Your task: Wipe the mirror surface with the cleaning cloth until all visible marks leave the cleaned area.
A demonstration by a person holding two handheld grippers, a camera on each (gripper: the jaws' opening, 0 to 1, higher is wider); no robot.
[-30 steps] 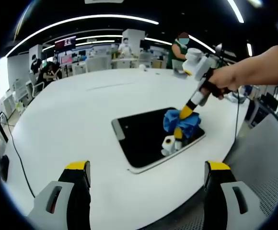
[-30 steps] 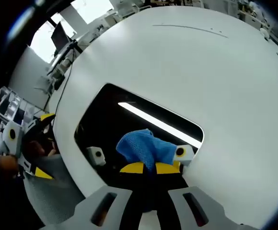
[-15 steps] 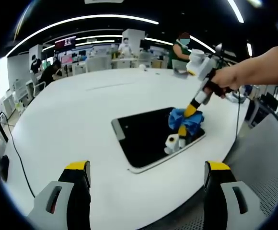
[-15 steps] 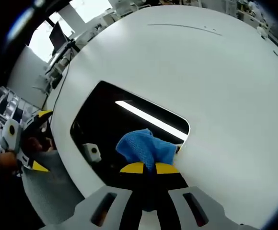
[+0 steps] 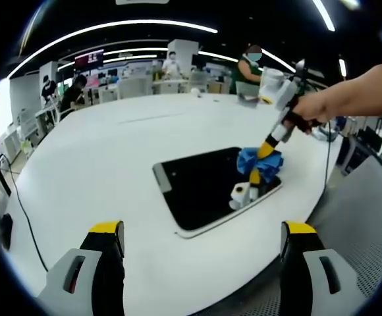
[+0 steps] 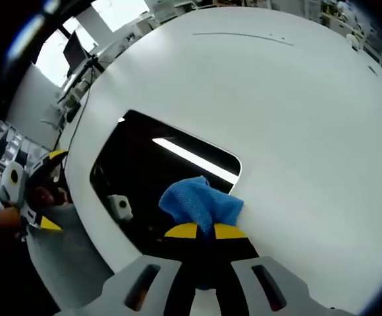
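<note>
The bunched blue cleaning cloth hid the tips of the right gripper and covered one corner of the dark rectangular mirror. Marks on the glass were too faint to tell. The person's forearm was cut off at the picture's edge.

My left tool hangs over bare white table with open room all around. The mirror lies flat ahead; my right tool and blue cloth block its far corner.
</note>
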